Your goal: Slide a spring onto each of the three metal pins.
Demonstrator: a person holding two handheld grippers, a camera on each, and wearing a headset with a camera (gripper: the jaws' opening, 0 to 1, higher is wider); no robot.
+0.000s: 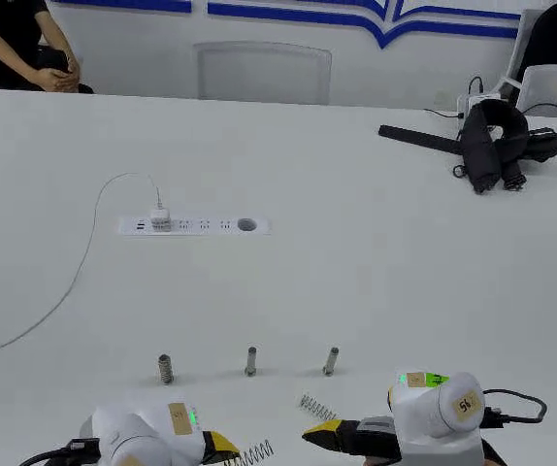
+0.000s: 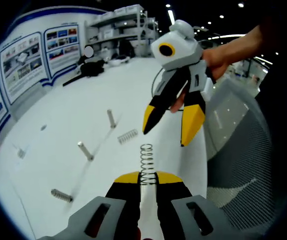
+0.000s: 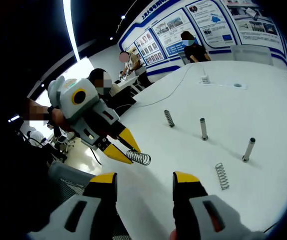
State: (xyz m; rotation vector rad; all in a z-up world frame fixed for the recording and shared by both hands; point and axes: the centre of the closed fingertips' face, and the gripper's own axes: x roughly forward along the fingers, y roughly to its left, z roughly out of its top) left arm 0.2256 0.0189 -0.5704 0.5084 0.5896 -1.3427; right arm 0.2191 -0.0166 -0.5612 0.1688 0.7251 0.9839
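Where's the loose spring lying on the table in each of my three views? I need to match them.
Head view: loose spring at bottom centre, below-left of the bare end pin.
Left gripper view: loose spring at centre, below-right of the bare end pin.
Right gripper view: loose spring at lower right, below-left of the bare end pin.
Shared landmark: the bare end pin, close beside it in all three.

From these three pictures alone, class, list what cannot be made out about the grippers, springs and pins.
1. Head view: the left gripper and its held spring are cut off by the bottom edge.
2. Head view: the right gripper has its jaw gap hidden by its own body and the bottom edge.
3. All views: the fitted spring is too small to tell whether it sits fully down.
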